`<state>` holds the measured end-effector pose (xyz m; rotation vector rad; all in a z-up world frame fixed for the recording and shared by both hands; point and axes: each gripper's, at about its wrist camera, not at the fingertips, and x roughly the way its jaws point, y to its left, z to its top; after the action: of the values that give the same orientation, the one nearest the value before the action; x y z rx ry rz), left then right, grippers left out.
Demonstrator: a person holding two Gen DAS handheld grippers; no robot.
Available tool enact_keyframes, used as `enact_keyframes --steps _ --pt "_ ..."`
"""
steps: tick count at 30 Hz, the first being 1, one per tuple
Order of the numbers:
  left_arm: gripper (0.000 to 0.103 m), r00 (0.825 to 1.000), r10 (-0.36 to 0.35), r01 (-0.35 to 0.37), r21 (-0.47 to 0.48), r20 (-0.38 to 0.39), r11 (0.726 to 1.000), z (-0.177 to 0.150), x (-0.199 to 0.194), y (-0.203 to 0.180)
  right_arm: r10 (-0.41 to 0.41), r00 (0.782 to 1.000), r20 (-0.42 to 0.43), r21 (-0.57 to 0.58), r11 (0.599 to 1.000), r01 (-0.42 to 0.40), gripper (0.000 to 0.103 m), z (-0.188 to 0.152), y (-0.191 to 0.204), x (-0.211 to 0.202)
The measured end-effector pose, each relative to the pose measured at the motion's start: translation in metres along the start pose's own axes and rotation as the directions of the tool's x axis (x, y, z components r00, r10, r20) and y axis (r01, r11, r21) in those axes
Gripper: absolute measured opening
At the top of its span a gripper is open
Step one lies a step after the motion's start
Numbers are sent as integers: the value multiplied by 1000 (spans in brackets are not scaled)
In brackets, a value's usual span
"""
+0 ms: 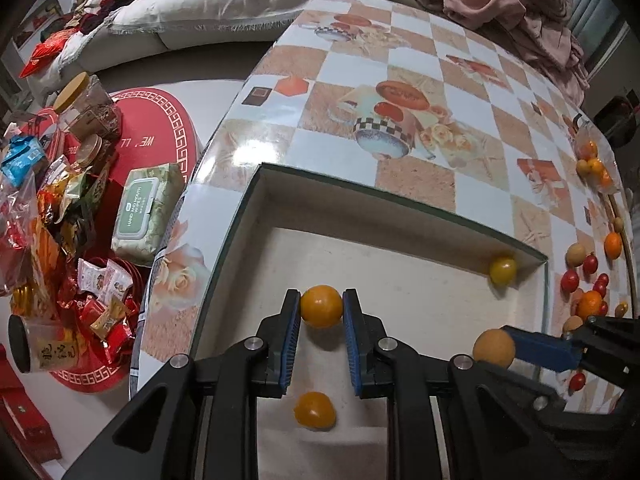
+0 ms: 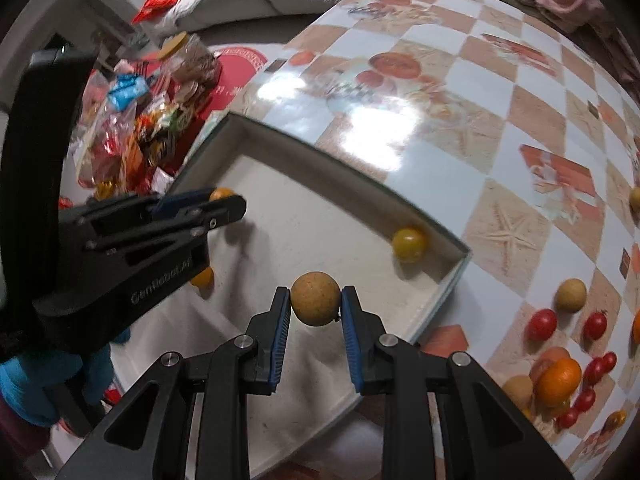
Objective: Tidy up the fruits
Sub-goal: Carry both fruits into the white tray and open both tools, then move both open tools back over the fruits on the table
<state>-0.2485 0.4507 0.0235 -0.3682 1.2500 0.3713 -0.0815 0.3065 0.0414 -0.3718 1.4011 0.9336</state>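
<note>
Both grippers hang over the shallow box [image 1: 256, 208] on the surface, the left gripper [image 1: 321, 306] with jaws clamped on an orange fruit [image 1: 321, 306], the right gripper [image 2: 315, 299] pinching a tan fruit [image 2: 315, 299], seemingly ready to drop them beside two already inside.

Pinched in the left claw [image 1: 321, 307] over the shallow open box [image 1: 400, 200]: a small round orange fruit [image 1: 321, 306], glossy. Pinched in the right claw [image 2: 315, 306] above the same box's right part: a round tan longan [image 2: 315, 298], matte and speckled. Loose on the box's pale floor: an orange kumquat [image 1: 314, 410] near, a yellow cherry tomato [image 1: 503, 269] tucked into the far right corner. Scattered on the counter [image 2: 440, 80] right of the box: red cherry tomatoes [image 2: 541, 324], a tangerine [image 2: 559, 381], two more longans [image 2: 571, 295].
</note>
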Motion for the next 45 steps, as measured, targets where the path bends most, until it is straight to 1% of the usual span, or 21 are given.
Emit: enact_keyframes --steps 4,9,10,11,12,13,14,16,18,19,20,22,25,30,32,38,41,45 --pt "22 1000 2 -1 6 -23 1000 -2 7 1 -27 1000 -15 -40 999 26 28 -4 8 11" --pt "23 1000 1 0 31 -21 1000 -3 7 1 -47 998 -34 -70 997 45 28 -9 13 22" --pt "25 1000 0 0 33 -21 999 -3 7 0 -51 998 -33 -77 996 48 28 -9 14 23" --pt "42 1000 -7 8 35 -22 999 -3 7 -1 -55 998 -28 -86 995 53 30 -9 16 23" --pt "70 1000 -6 7 33 -20 999 -3 7 -2 -57 998 -28 -93 994 54 32 -9 17 23" --pt "74 1000 6 -6 33 2 999 -4 4 -2 -54 998 -28 -100 994 51 36 -9 18 23" --pt "75 1000 13 -14 39 29 999 -4 0 -3 -51 998 -28 -106 993 48 42 -8 19 22" --pt "75 1000 9 -10 46 21 999 -3 0 -5 -62 998 -24 -110 992 59 53 -9 20 23" --pt "75 1000 18 -19 46 11 999 -1 1 -5 -62 998 -14 -109 992 61 54 -11 18 21" --pt "75 1000 15 -16 40 9 999 -1 1 -4 -62 998 -12 -112 992 60 56 -12 17 20" --pt "75 1000 12 -12 31 8 999 0 0 -2 -61 998 -8 -117 991 60 67 -13 18 19" --pt "75 1000 9 -9 18 11 1000 2 -2 0 -52 999 2 -127 991 52 79 -14 20 17" --pt "75 1000 11 -11 13 28 1000 6 -10 1 -53 998 27 -140 989 57 80 -16 22 9" --pt "75 998 29 -30 25 59 999 11 -29 -2 -35 998 46 -145 989 41 80 -20 22 -10" --pt "75 998 29 -31 31 59 999 11 -35 -6 -24 998 59 -132 991 32 80 -23 19 -21" --pt "75 999 9 -13 82 50 997 3 -48 -33 -14 997 80 -38 999 17 82 -38 -6 -47" --pt "75 999 1 -6 123 38 992 -4 -51 -55 -23 997 74 24 999 21 82 -49 -26 -55" --pt "75 999 -25 21 157 23 987 -13 -55 -83 -53 996 77 111 993 44 82 -69 -57 -67"
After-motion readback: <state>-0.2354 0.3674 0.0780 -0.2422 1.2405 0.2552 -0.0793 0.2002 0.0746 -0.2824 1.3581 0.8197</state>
